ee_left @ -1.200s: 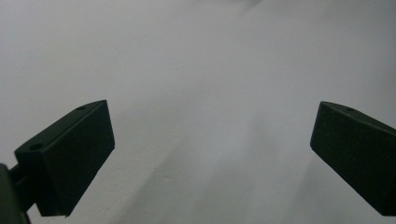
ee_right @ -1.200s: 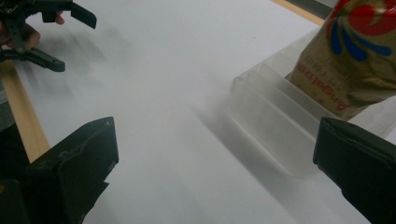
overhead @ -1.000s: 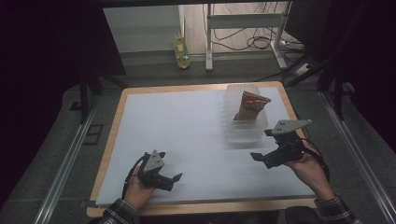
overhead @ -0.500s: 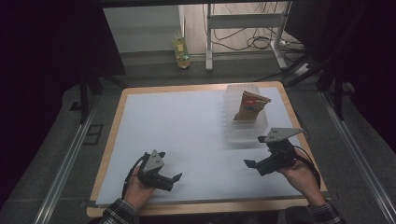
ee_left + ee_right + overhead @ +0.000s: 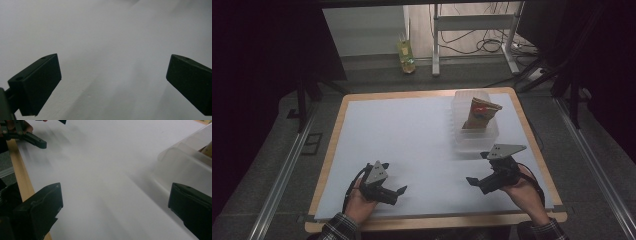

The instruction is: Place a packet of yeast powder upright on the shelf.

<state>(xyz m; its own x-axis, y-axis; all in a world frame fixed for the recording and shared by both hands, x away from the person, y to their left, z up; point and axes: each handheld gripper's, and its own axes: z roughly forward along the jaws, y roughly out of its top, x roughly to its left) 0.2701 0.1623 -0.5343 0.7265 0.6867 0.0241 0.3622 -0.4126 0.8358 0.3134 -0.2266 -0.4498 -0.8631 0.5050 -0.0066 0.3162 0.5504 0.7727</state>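
A clear plastic tub (image 5: 462,141) stands on the white sheet at the right back, and a brown paper packet (image 5: 479,114) with a red mark stands upright inside it. My right gripper (image 5: 477,168) hovers open just in front of the tub, pointing left, with nothing between its jaws. In the right gripper view the right gripper (image 5: 115,207) has the tub (image 5: 185,162) blurred at the upper right. My left gripper (image 5: 394,178) rests open near the front edge at the left, also empty. In the left gripper view the left gripper (image 5: 113,82) looks at bare white sheet.
The white sheet (image 5: 412,145) covers a wooden-rimmed table (image 5: 328,155). A metal frame and cables (image 5: 472,40) lie on the floor beyond, and a green bottle (image 5: 406,55) stands there too. The left gripper (image 5: 25,135) appears at the top left of the right gripper view.
My right gripper has come back toward the front edge and slightly left, away from the tub. The left gripper has stayed put.
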